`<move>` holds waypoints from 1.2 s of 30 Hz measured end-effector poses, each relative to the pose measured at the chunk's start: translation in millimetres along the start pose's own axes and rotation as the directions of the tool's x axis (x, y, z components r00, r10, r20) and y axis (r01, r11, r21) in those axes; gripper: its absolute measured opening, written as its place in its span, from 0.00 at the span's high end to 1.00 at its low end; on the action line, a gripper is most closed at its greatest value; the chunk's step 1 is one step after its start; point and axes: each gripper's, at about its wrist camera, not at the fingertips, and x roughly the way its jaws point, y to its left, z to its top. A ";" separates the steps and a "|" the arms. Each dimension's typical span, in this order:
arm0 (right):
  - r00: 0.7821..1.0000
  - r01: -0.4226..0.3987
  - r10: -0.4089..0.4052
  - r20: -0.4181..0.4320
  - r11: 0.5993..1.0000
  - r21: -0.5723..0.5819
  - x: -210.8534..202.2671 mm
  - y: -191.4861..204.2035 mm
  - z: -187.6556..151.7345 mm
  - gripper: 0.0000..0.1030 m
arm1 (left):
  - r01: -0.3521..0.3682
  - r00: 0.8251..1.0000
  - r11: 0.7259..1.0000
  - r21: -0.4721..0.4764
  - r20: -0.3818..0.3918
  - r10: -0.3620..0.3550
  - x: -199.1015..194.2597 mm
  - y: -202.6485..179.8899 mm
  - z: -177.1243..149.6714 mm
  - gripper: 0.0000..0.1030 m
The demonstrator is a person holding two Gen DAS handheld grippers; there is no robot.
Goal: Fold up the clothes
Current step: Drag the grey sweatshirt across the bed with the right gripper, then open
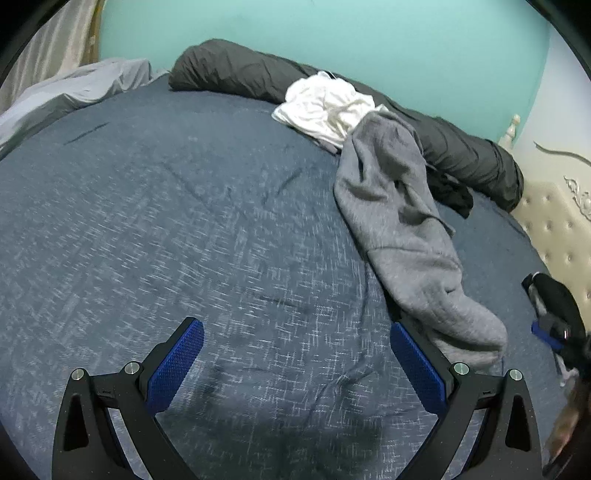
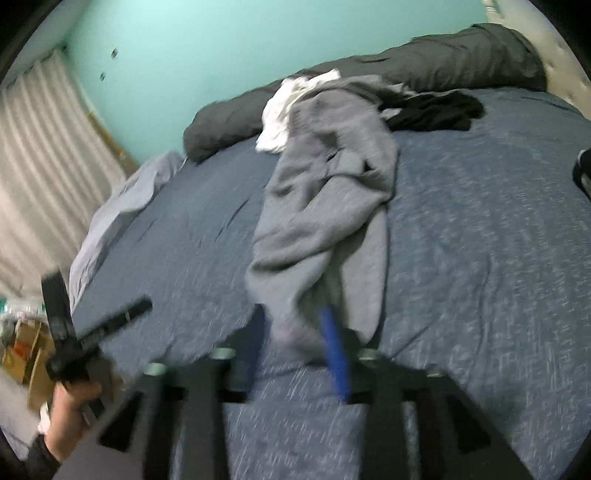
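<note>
Two sets of fingers were mine to mind, one in each hand, both held over the bed with its dark blue flecked cover. My left gripper hovered above bare cover, its blue-padded fingers spread wide with nothing between them. From my right wrist view that same left gripper showed at the lower left edge, blurred, with my hand wrapped round its handle. My right gripper sat low at the near end of the grey sweatpants, and its fingers were drawn close together on the cuff end of one leg; the blur was heavy there, yet the grey cloth plainly ran down between the two blue pads. The sweatpants lay crumpled in a long heap across the middle of the bed, stretching away from me toward the far side. Their far end rested partly on a rumpled white garment, which in turn lay against a long dark grey rolled duvet that ran along the far edge of the bed, beside the turquoise wall. Just beside the sweatpants, near the duvet, lay a small black garment. A tufted cream headboard stood at the right of my left wrist view, and a pale curtain hung at the left of my right wrist view.
</note>
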 end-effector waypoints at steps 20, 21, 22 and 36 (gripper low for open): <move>0.993 0.110 -0.103 -0.061 0.985 0.135 143.0 -56.4 92.5 0.38 | -0.011 1.000 1.000 0.028 -0.014 0.011 41.1 -1.6 14.0 0.00; 0.992 0.108 -0.098 -0.078 0.984 0.141 150.2 -57.3 93.2 0.38 | -0.013 1.000 1.000 0.027 -0.015 0.013 42.9 -0.7 14.7 0.00; 0.991 0.106 -0.093 -0.097 0.984 0.146 157.2 -57.8 93.6 0.38 | -0.015 1.000 1.000 0.026 -0.016 0.015 44.7 0.1 15.3 0.00; 0.994 0.113 -0.113 0.009 0.993 0.020 87.0 -43.2 80.9 0.98 | -0.025 1.000 0.999 0.026 -0.017 0.025 45.7 2.1 12.1 0.00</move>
